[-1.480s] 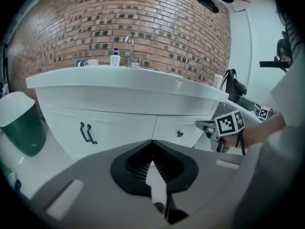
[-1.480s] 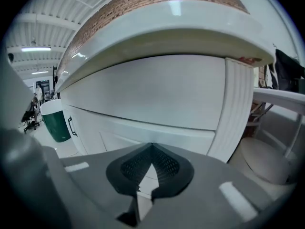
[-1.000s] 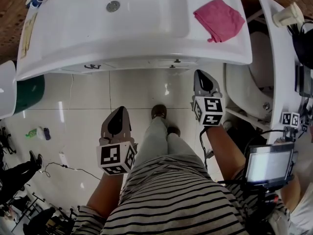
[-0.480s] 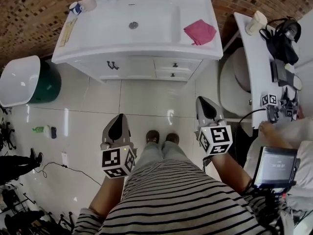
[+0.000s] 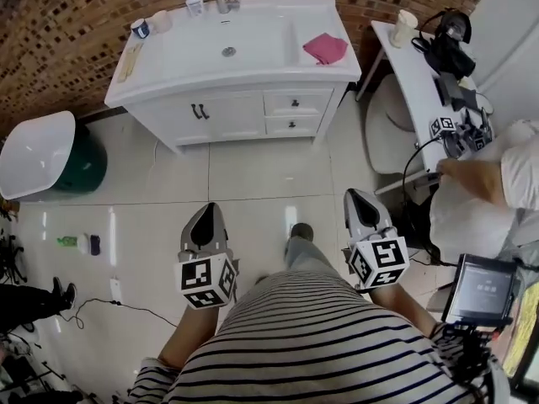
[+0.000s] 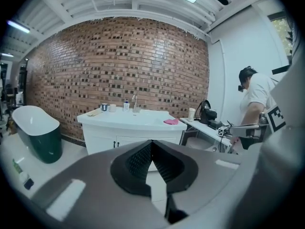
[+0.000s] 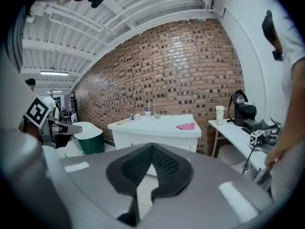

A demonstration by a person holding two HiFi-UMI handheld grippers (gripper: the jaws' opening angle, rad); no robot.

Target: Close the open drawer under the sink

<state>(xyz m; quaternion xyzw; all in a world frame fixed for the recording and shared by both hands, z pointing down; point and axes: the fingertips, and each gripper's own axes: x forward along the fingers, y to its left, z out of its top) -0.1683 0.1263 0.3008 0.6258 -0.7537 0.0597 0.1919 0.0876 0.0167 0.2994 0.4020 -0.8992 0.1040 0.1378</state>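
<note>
Student: Where is the drawer, and what do the grippers hold?

Instructor: Two drawers, upper drawer point(image 5: 295, 103) and lower drawer point(image 5: 290, 125), sit in the right half of the vanity point(image 5: 221, 118), under the sink point(image 5: 229, 42). Both fronts look flush with the cabinet face. Left gripper point(image 5: 205, 213) and right gripper point(image 5: 360, 200) hang well apart from it over floor tile, each with its jaws pressed together on nothing.

Student: What can go wrong?

Instructor: By my judgement, a front slightly ajar cannot be told at this range, so the task may be counted done too early. The floor cable point(image 5: 109, 297) at left could catch a foot, and the side table point(image 5: 406, 67) at right could catch the right gripper.
</note>
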